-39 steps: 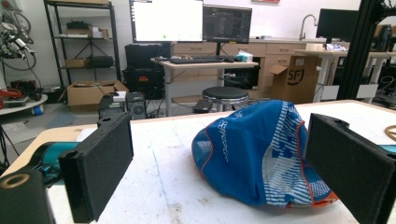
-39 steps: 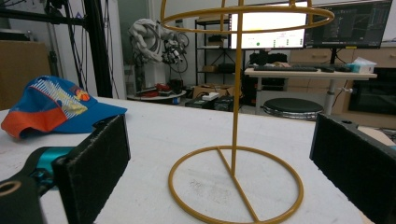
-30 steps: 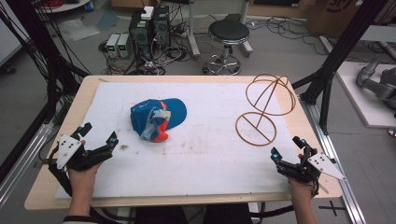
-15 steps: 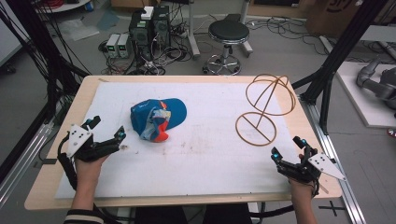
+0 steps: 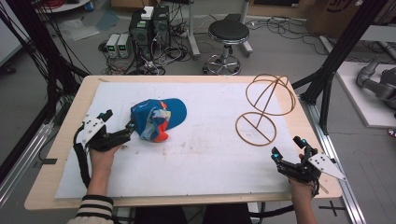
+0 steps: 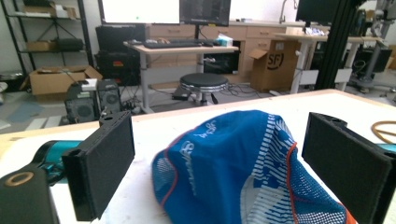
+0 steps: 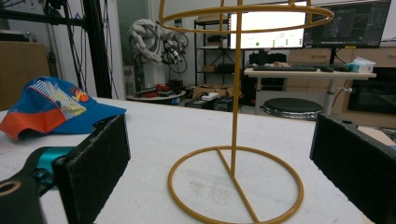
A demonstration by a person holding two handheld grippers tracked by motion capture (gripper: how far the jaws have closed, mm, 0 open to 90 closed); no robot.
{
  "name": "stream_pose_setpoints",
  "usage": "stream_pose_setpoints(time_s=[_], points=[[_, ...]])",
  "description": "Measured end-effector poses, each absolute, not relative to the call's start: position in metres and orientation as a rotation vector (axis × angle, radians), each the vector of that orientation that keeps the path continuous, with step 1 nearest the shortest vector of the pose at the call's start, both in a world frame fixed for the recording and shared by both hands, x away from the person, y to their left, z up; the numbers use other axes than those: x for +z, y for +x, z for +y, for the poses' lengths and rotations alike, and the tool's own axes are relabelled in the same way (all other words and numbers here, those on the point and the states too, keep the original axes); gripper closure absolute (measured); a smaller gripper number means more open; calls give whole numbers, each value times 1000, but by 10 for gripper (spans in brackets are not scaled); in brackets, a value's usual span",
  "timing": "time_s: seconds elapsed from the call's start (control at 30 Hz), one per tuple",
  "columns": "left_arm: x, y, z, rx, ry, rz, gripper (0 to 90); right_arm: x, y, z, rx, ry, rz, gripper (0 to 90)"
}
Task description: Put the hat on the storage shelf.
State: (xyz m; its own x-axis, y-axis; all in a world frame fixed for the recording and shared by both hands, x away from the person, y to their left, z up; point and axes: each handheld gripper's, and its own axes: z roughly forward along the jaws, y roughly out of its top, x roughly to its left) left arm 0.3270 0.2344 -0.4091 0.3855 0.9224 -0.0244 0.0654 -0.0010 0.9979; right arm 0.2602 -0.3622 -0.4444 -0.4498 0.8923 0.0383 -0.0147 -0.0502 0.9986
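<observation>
On the white-topped bench point(image 5: 205, 158), the open-jawed left hand-held gripper point(image 5: 122, 130) frames the blue-and-orange mesh baseball cap point(image 5: 157, 119) at nine o'clock, while the open right hand-held gripper point(image 5: 287, 151) faces the gold wire hat stand point(image 5: 263, 108) at three o'clock.

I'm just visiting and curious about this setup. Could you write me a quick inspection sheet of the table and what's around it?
Surface: white mat on a wooden table, faintly stained mid-mat.
Job's things: blue cap lying crumpled at left; gold wire stand upright at right.
Clutter: nothing seen.
Grippers: left claw open, jaws either side of the cap; right claw open, apart from the stand.
Cables: black cable along the left forearm.
Surroundings: stool, computer boxes, floor wiring.
</observation>
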Motion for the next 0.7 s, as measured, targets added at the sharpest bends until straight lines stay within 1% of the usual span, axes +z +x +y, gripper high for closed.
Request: stream_pose_setpoints(time_s=[0.1,0.23,0.33,0.4,0.5,0.7], points=[[-411,336,223,861,1452,968,129,-445,261,-363,1594,961,1495,46],[-413,345,217,856,1466,970,130,-444,260,-363,1598,963,1498,46],[-414,357,212,823,1489,969,130,-444,260,-363,1600,961,1495,46],[-414,361,211,813,1508,959,138,-444,260,-363,1599,960,1498,46],[-415,363,211,815,1505,944,197,-445,261,-363,1600,957,1497,46],[-424,371,216,779,1529,974,203,-444,260,-362,1600,963,1501,46]])
